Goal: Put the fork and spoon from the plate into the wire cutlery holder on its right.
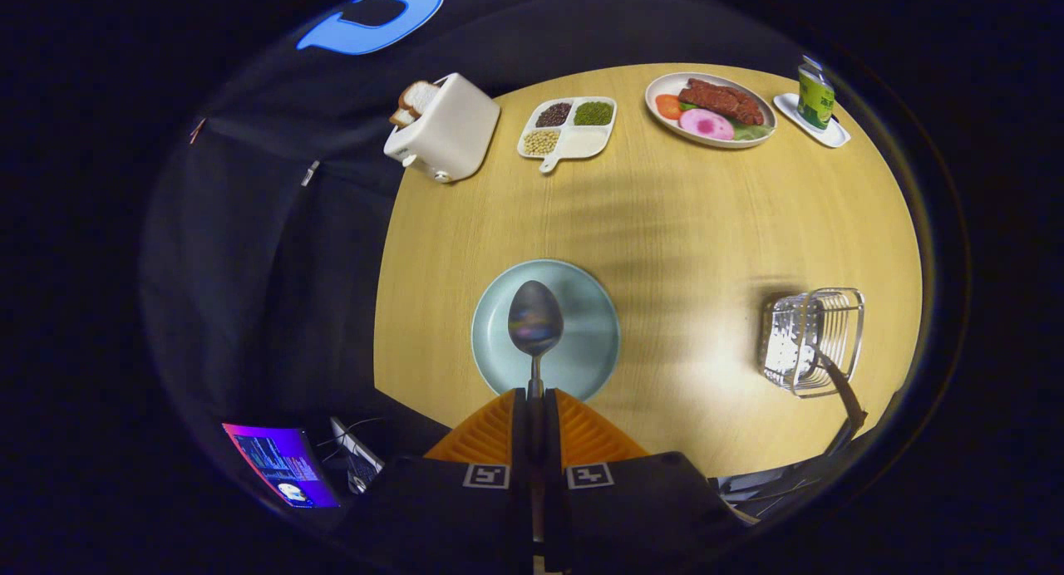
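I hold spoon (535, 319) by handle, jaws pinched on it above plate (592, 309); holder (813, 339) waits right, fork handle protruding.

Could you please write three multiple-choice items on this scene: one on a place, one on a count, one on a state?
1. Where is the wire cutlery holder?
A. right of the blue plate
B. behind the toaster
C. on the blue plate

2. How many compartments of the divided dish hold grains or beans?
A. one
B. three
C. five

3. What is the claw doing?
A. open above the table
B. shut on the spoon
C. shut on a can

Answers:
1 A, it stands across bare table to the plate's right.
2 B, three are filled and the large one is bare.
3 B, both fingers clamp the handle, bowl above the plate.
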Demonstrator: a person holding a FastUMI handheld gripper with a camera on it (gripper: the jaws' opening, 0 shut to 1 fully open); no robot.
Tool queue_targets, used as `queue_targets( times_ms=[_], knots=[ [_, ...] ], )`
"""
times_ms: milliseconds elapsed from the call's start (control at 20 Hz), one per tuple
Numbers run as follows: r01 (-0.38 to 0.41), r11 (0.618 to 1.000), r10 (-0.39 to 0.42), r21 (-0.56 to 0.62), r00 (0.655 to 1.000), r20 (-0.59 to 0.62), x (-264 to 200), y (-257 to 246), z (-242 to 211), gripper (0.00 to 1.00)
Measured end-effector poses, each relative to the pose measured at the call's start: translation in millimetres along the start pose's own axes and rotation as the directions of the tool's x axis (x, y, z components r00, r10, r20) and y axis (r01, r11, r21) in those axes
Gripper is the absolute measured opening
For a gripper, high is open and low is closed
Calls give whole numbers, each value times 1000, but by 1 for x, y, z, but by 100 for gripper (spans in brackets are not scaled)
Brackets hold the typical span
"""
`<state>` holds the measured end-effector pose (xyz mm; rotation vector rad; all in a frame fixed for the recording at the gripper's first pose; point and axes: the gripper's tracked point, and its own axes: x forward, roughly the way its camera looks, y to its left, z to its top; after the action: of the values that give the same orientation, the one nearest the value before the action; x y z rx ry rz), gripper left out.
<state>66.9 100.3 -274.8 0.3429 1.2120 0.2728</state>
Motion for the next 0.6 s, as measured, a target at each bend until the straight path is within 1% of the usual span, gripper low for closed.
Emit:
queue_targets(
  times_ms=[200, 350, 600],
  knots=[
    [9, 997, -11, 71, 1000, 28, -42, -44, 14, 10],
    [59, 995, -62, 85, 997, 38, -67, -84, 17, 10],
    [139, 986, -140, 93, 990, 6, -87, -139, 11, 10]
  ],
)
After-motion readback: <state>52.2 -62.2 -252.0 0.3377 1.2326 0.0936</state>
